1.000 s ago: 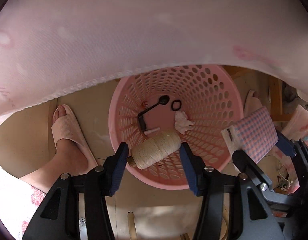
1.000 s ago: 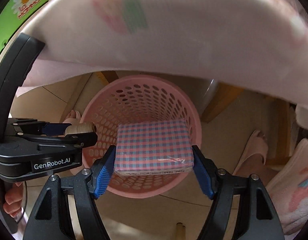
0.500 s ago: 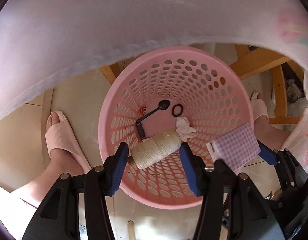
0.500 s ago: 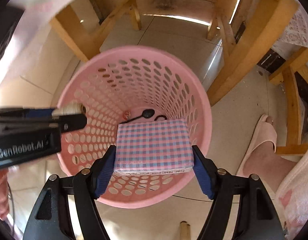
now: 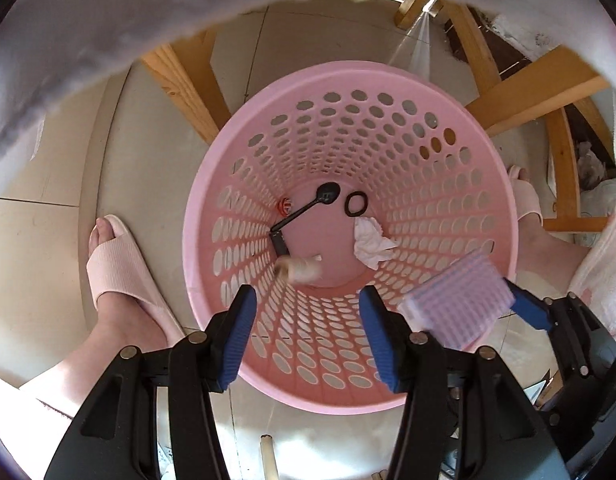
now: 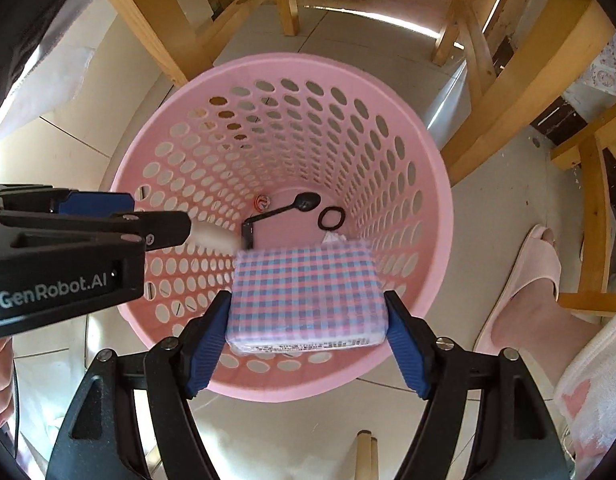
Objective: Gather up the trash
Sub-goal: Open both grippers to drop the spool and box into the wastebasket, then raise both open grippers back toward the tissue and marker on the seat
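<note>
Basket (image 5: 448,92) holds spoon (image 5: 308,210), tissue (image 5: 370,242), twine (image 5: 301,270)

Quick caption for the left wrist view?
Left gripper, jaws opening and empty, over the pink basket; a blurred twine spool low inside.

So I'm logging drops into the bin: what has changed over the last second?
The left gripper let go of the twine spool, which is now blurred, falling inside the pink basket; its jaws are opening with nothing between them. The checked packet looks blurred between the right gripper pads, perhaps slipping. The spoon, ring and tissue lie as before.
</note>
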Tool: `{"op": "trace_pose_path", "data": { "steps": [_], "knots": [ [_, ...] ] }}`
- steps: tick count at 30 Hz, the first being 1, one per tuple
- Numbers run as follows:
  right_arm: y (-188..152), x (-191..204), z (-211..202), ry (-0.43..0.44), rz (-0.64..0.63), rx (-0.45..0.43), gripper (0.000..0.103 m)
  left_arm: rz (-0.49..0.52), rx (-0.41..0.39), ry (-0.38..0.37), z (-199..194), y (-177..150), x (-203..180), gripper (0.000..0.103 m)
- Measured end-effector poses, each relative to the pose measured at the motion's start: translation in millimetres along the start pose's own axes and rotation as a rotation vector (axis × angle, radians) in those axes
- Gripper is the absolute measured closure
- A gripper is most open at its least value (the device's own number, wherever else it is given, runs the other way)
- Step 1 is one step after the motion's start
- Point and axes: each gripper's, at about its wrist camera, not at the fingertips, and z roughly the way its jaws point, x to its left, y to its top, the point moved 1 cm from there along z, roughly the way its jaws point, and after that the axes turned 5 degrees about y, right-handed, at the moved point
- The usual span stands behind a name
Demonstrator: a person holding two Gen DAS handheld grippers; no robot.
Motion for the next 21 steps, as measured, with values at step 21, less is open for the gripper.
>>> {"op": "trace_pose_path", "data": {
  "steps": [21],
  "knots": [
    [2.4,4.1,-32.9,-0.053,-0.021,-0.107,0.017,-0.041,-0.002,0.064,-20.2,-2.7,9.8,0.036]
  ]
}}
